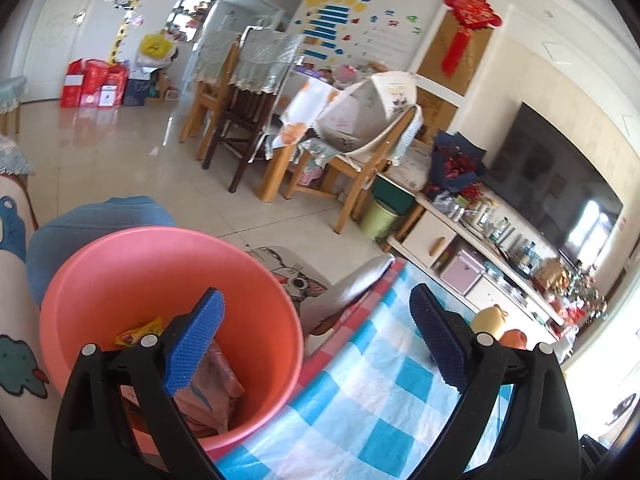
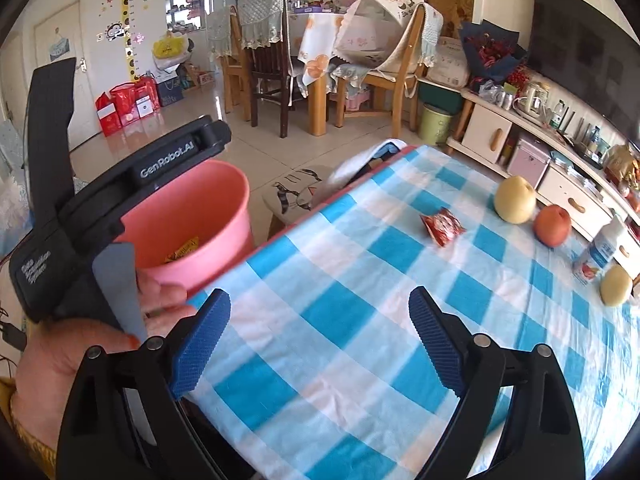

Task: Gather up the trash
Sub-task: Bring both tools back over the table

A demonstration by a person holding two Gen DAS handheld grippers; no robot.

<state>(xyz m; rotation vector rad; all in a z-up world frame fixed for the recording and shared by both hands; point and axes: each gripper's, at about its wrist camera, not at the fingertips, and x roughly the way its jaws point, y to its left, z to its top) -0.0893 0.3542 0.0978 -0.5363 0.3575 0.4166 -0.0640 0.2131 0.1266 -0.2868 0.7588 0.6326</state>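
Observation:
A pink bin [image 1: 120, 264] stands beside the left edge of a table with a blue-and-white checked cloth [image 1: 380, 392]. Wrappers [image 1: 216, 384] lie inside it, a yellow one [image 1: 140, 332] at the back. My left gripper [image 1: 316, 344] is open and empty, one finger over the bin's mouth, the other over the cloth. My right gripper [image 2: 320, 344] is open and empty above the cloth [image 2: 340, 300]. A red crumpled wrapper [image 2: 442, 226] lies on the table ahead of it. The bin [image 2: 208, 216] shows in the right wrist view behind the left gripper's body [image 2: 120, 208].
A yellow pear [image 2: 515, 200], a red apple [image 2: 553, 225], a small milk carton [image 2: 602, 254] and another pear [image 2: 616, 290] sit on the table's right. A cat-print stool [image 2: 296, 192] stands beyond the table. Dining chairs [image 2: 384, 60] and a TV cabinet [image 2: 520, 148] lie further off.

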